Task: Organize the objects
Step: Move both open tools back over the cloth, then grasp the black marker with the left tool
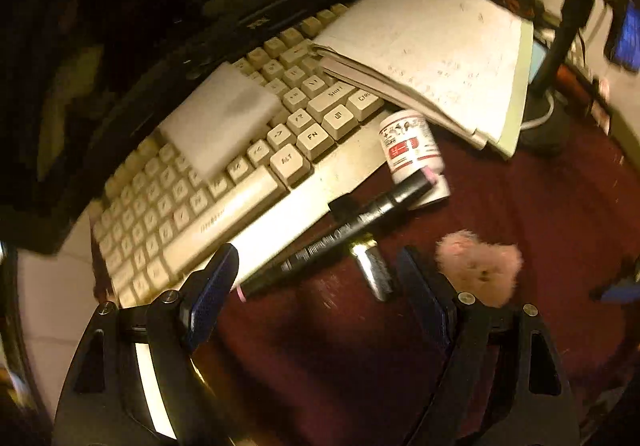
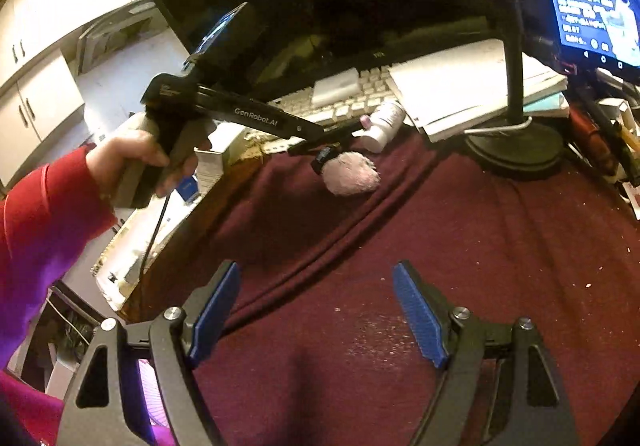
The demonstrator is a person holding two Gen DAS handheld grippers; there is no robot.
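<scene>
Both grippers gape, empty: left gripper (image 1: 316, 278), right gripper (image 2: 316, 310). Nothing looks sorted yet. Black marker (image 1: 336, 238), battery (image 1: 374, 270), white pill bottle (image 1: 414, 153) and pink fluffy ball (image 1: 480, 266) lie loose on maroon cloth (image 2: 440, 246), beside keyboard's (image 1: 192, 185) front edge. Marker and battery sit just beyond left fingertips.

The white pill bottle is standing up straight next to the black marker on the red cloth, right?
Not quite. The white pill bottle is lying on its side, not standing up, as the left wrist view shows. It is next to the black marker on the red cloth.
</scene>
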